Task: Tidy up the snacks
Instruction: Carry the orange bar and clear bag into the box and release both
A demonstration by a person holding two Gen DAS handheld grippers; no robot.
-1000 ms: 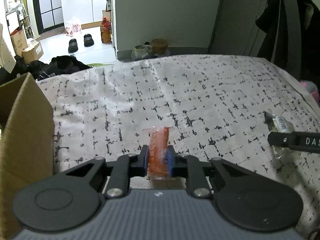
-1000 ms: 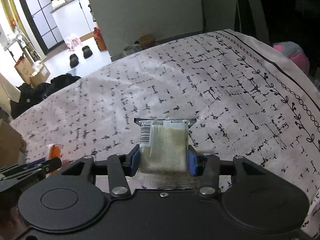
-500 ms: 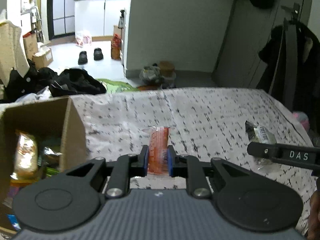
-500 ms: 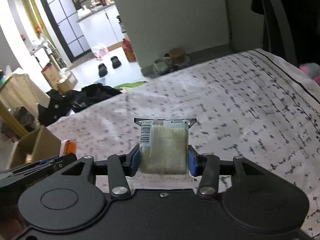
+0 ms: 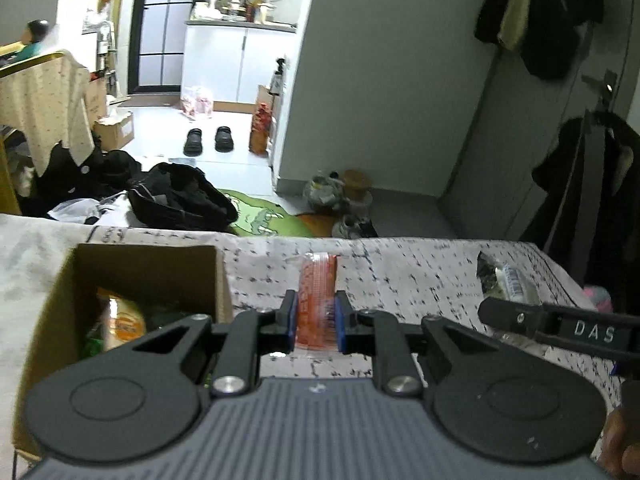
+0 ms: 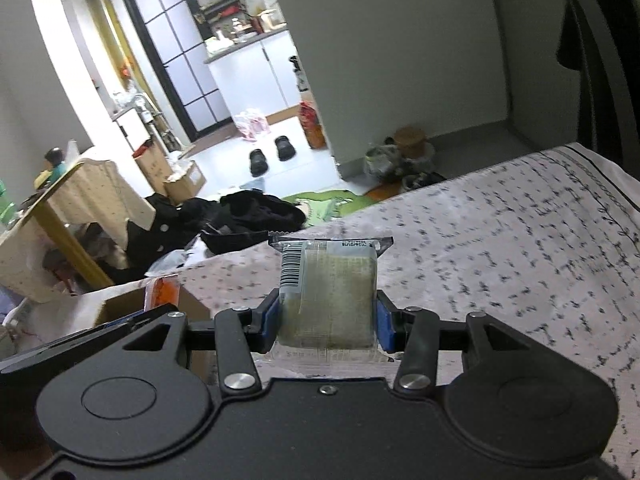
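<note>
My left gripper [image 5: 316, 322] is shut on a narrow orange-red snack packet [image 5: 318, 296] and holds it above the patterned bedspread [image 5: 400, 272], just right of an open cardboard box [image 5: 152, 258] with snacks inside. My right gripper [image 6: 327, 320] is shut on a clear-wrapped greenish snack block [image 6: 328, 288] with a barcode label. That block also shows in the left wrist view [image 5: 506, 280], at the right, held by the right gripper's finger [image 5: 560, 326]. The orange packet [image 6: 162, 290] and the box [image 6: 120, 306] show at the left of the right wrist view.
The bed's far edge drops to a floor with black clothes [image 5: 180, 200], a green mat [image 5: 260, 216] and bags by the wall [image 5: 340, 196]. Coats hang at the right [image 5: 592, 184]. A chair draped with cloth [image 6: 72, 208] stands at the left.
Both grippers have lifted and tilted up with their snacks. The left has moved toward the box, which now shows its open inside. The right followed leftward.
</note>
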